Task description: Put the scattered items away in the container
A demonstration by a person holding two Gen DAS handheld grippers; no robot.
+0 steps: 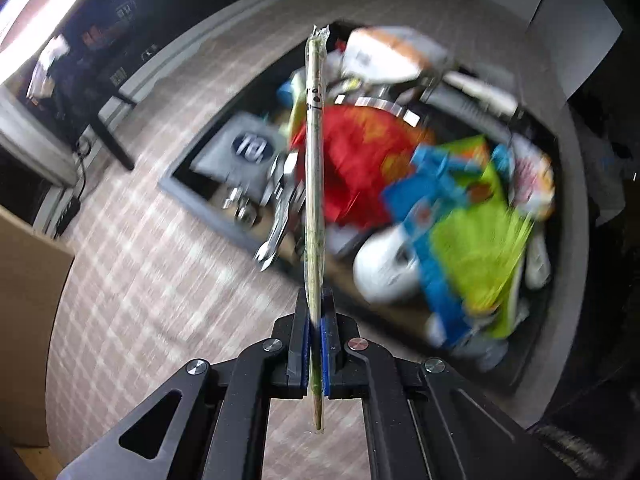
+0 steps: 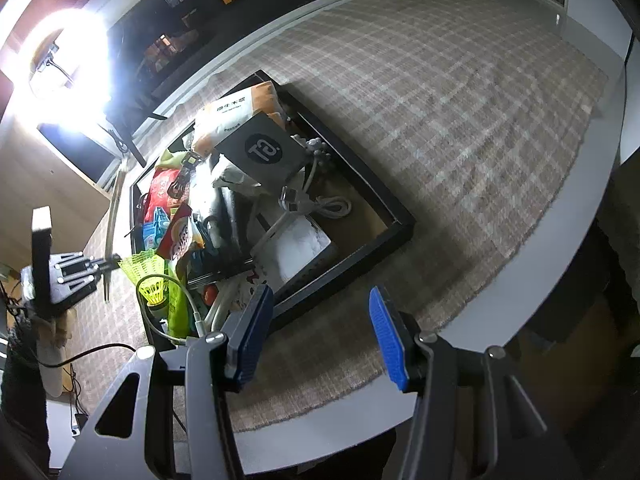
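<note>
My left gripper (image 1: pixel 316 344) has its jaws pinching a pair of wrapped chopsticks (image 1: pixel 314 208) near their lower end, and the long thin stick stands up in front of the camera, held above the near edge of the black tray (image 2: pixel 400 216). The tray is my landmark: it sits on the plaid mat (image 2: pixel 460 128) covering the surface and is piled with clutter, though the left view is blurred. Inside the tray I can make out a grey box with a round logo (image 2: pixel 260 150), a red packet (image 1: pixel 352 168), a wrench (image 1: pixel 276 232), a coiled white cable (image 2: pixel 334 206) and a yellow-green shuttlecock (image 2: pixel 154 286) at its near-left corner. My right gripper (image 2: pixel 320 336) hovers just outside the tray's near side, jaws spread wide, holding nothing.
</note>
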